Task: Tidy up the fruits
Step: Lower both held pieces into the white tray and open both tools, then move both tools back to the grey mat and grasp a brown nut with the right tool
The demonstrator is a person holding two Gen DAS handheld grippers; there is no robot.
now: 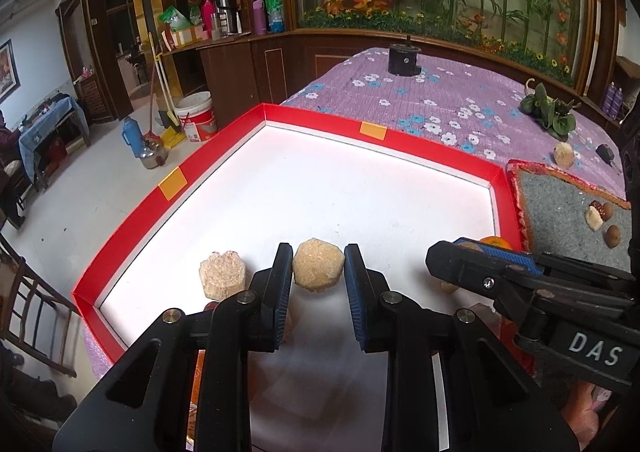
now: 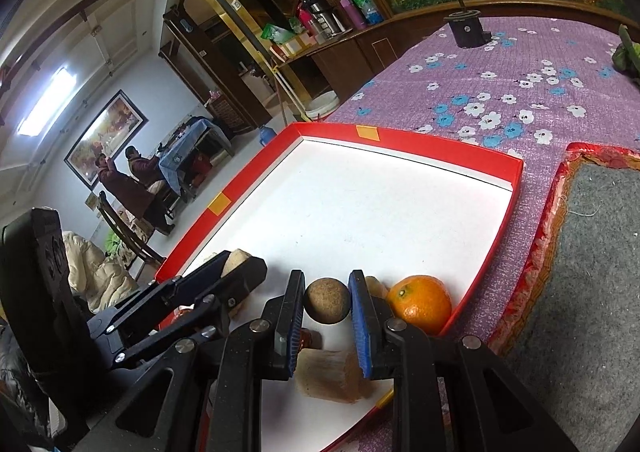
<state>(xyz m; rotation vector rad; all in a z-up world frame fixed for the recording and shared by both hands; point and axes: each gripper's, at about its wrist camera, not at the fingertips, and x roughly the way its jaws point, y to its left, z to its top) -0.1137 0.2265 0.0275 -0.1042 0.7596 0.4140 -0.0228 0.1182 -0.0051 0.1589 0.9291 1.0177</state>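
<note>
1. My left gripper (image 1: 319, 268) pinches a pale lump (image 1: 318, 266), its pads against both sides, over the white floor of the red tray (image 1: 224, 156).
2. My right gripper (image 2: 327, 302) clamps a brown ball (image 2: 327, 301) near the tray's corner (just beside an orange (image 2: 421, 304)).
3. A second lump (image 1: 222, 274) sits in the tray, left of the held one.
4. More pieces (image 1: 600, 214) lie on the grey mat (image 1: 560, 204).
</note>
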